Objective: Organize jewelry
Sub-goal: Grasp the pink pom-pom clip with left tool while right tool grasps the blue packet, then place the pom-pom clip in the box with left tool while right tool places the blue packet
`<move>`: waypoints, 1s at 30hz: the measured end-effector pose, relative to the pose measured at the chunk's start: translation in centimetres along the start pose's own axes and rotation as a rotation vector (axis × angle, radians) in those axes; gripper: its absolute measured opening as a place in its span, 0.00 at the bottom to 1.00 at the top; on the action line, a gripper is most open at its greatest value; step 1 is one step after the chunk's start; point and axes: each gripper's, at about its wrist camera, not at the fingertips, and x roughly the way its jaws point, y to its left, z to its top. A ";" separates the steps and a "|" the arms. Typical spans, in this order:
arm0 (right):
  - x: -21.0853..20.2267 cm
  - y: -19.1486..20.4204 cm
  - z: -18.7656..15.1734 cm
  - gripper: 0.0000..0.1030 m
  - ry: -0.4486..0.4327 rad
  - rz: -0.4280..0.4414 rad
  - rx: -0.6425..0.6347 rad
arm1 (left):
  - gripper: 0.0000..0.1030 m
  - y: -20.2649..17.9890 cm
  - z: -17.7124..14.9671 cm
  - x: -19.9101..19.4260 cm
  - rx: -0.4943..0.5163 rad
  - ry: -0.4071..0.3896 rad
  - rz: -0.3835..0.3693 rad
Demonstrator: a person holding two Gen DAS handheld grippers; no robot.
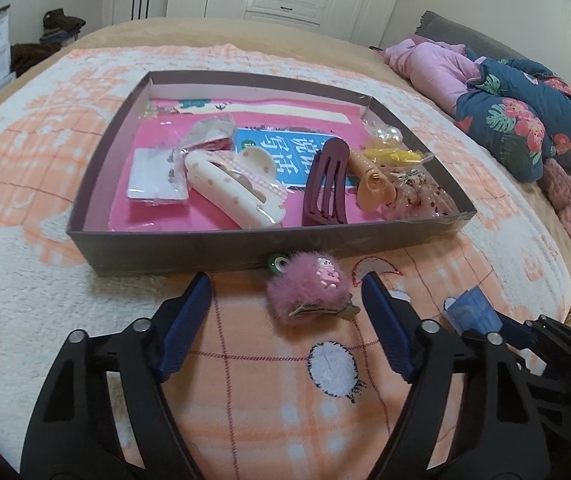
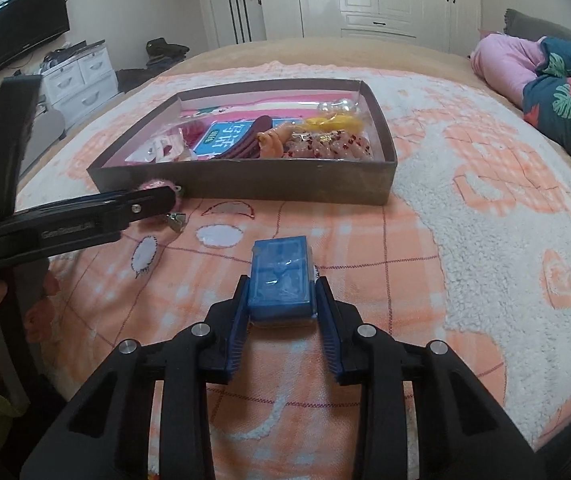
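Left wrist view: left claw (image 1: pixel 285 280) stands wide over the bed's blanket (image 1: pixel 245 360), pads clear of everything. Pink fluffy clip (image 1: pixel 309 292) lies between the fingertips, nearer the right one, touching neither. Small green bead (image 1: pixel 276 265) sits just beyond the clip, against the box's near wall. Box (image 1: pixel 165 246) is a shallow open tray mid-bed, holding a white claw clip (image 1: pixel 229 184), a maroon claw clip (image 1: pixel 325 184), a tan clip (image 1: pixel 371 186), a card of earrings (image 1: pixel 157 176), yellow and pearl pieces in its far right corner, and a bagged item at its near right corner. Folded bedding (image 1: pixel 517 120) is piled at the bed's right edge.

Right wrist view: right claw (image 2: pixel 281 284) is closed on the blue case (image 2: pixel 281 276), a pad pressing each long side, case resting on the blanket. Left claw (image 2: pixel 165 200) shows from the side at frame left, tips at the fluffy clip (image 2: pixel 161 186) by the box's near left corner. Box (image 2: pixel 285 188) lies beyond the case, well apart.
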 end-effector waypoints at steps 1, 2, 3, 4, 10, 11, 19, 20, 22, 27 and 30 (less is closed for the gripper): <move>-0.1 0.0 0.0 0.30 -0.004 0.003 0.003 | 0.58 0.0 0.0 0.1 -0.002 0.003 -0.002; -0.2 -0.1 0.1 0.30 -0.009 0.007 0.006 | 0.51 -0.1 0.1 0.2 -0.001 0.005 -0.004; -0.3 -0.2 0.1 0.30 -0.013 0.009 0.009 | 0.42 -0.2 0.1 0.3 0.003 0.009 -0.008; -0.4 -0.3 0.1 0.30 -0.017 0.013 0.012 | 0.38 -0.2 0.1 0.4 0.007 0.013 -0.008; -1.2 0.1 0.3 0.30 -0.045 0.033 -0.006 | 0.23 -0.9 0.2 -0.2 0.038 -0.001 -0.001; -1.3 0.2 0.3 0.30 -0.051 0.037 -0.011 | 0.22 -0.9 0.2 -0.3 0.038 -0.004 -0.003; -1.9 0.8 0.9 0.30 -0.078 0.071 -0.030 | 0.22 -0.3 0.6 -3.0 0.027 -0.058 0.010; -2.0 1.0 1.0 0.30 -0.084 0.075 -0.036 | 0.22 -0.1 0.7 -3.4 0.026 -0.067 0.016; -2.1 1.4 1.1 0.30 -0.094 0.081 -0.051 | 0.22 0.2 0.9 -4.1 0.020 -0.086 0.021; -2.3 2.4 1.6 0.30 -0.113 0.098 -0.088 | 0.22 1.4 1.6 -5.8 0.000 -0.132 0.043; -2.4 2.9 2.2 0.30 -0.130 0.105 -0.107 | 0.22 2.0 1.9 -6.4 -0.013 -0.151 0.060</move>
